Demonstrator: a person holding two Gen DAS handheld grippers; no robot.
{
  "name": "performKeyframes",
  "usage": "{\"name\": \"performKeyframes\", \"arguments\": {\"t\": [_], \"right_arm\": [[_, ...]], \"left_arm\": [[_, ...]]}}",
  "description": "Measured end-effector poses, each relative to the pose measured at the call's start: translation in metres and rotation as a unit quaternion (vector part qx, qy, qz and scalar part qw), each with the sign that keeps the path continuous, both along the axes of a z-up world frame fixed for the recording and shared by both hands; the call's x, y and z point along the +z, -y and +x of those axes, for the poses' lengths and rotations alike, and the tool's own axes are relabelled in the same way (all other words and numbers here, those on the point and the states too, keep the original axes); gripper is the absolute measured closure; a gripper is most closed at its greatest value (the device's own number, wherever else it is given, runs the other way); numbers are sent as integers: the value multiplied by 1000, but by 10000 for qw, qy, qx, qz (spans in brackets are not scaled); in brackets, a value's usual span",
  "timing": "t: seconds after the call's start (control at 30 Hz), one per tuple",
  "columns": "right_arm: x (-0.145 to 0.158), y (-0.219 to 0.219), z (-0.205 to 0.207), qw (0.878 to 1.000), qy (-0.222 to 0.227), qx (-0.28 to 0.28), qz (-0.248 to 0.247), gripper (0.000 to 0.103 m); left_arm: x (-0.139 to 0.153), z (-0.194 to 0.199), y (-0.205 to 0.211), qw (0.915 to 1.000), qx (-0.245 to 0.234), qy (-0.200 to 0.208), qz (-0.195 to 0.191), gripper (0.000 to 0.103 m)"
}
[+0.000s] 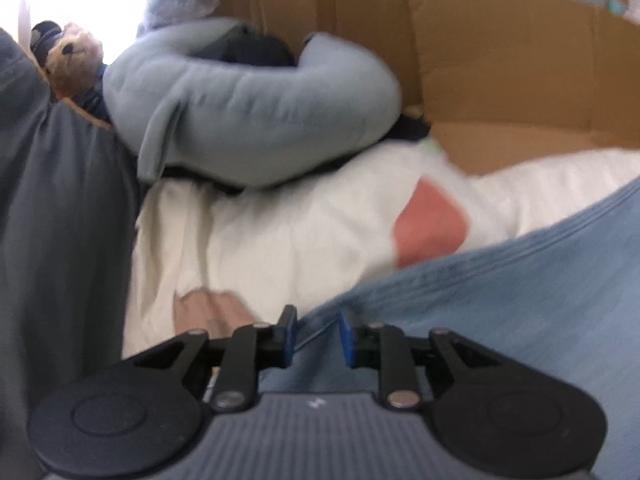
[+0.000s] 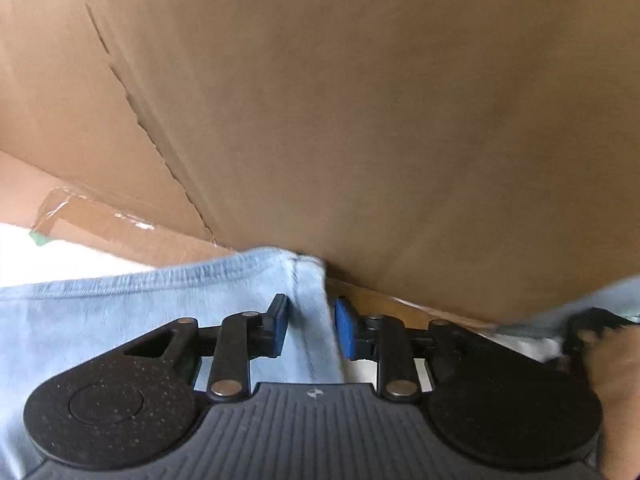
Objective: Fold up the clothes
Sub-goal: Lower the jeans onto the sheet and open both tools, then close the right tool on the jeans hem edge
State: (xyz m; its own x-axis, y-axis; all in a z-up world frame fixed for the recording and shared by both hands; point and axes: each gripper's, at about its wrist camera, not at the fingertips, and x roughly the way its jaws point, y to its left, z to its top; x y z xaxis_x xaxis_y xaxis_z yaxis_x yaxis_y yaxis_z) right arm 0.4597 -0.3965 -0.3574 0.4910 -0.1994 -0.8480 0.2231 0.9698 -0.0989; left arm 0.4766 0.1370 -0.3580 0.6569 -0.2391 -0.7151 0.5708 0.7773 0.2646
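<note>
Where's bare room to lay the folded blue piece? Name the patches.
Free: the white sheet between the grey neck pillow, the red patch and the blue garment. Crowded: the back, with the pillow, teddy bear and cardboard.

A lived-in home bedroom: white bedsheet (image 1: pixel 280 232), teddy bear (image 1: pixel 74 58), grey pillow (image 1: pixel 256 120), cardboard boxes (image 1: pixel 500 60).
</note>
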Motion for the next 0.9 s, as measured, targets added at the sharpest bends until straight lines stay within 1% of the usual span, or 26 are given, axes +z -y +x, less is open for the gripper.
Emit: {"name": "performKeyframes", "arguments": {"t": [0.07, 0.1, 0.17, 0.2, 0.23, 0.3, 0.37, 0.43, 0.63, 0.7, 0.83, 0.9], "right_arm": [[10, 4, -18, 10000, 39, 55, 29, 68], [13, 7, -28, 9999, 65, 39, 128, 66], [20, 13, -47, 9994, 115, 4, 326, 65], [21, 16, -56, 9991, 119, -51, 397, 62], [23, 18, -63, 9990, 109, -99, 423, 60], [24, 21, -73, 9985, 130, -228, 478, 60], [23, 22, -85, 9973, 193, -362, 613, 59], [22, 24, -97, 9955, 252, -512, 755, 58], [-5, 17, -123, 9883, 136, -828, 1274, 57], [-12, 17, -136, 9844, 75, -945, 1480, 57], [-31, 17, -154, 9739, -43, -1131, 1965, 57], [-37, 17, -158, 9701, 1, -1171, 2124, 56]], "left_arm": [[7, -4, 9, 9999, -117, -14, -97, 78], [10, -7, 14, 9998, -161, -13, -111, 77], [13, -11, 27, 9998, -200, 31, -75, 70], [14, -13, 33, 9998, -192, 24, -51, 68], [14, -13, 38, 9998, -187, -33, -78, 68], [14, -15, 47, 9997, -179, -141, -125, 68], [14, -18, 55, 9995, -193, -215, -137, 63], [14, -23, 64, 9990, -321, -289, -130, 60], [10, -37, 88, 9967, -618, -520, -40, 59], [8, -44, 94, 9957, -722, -586, -25, 56], [4, -58, 106, 9928, -854, -837, 21, 47], [1, -66, 110, 9922, -793, -951, 138, 47]]}}
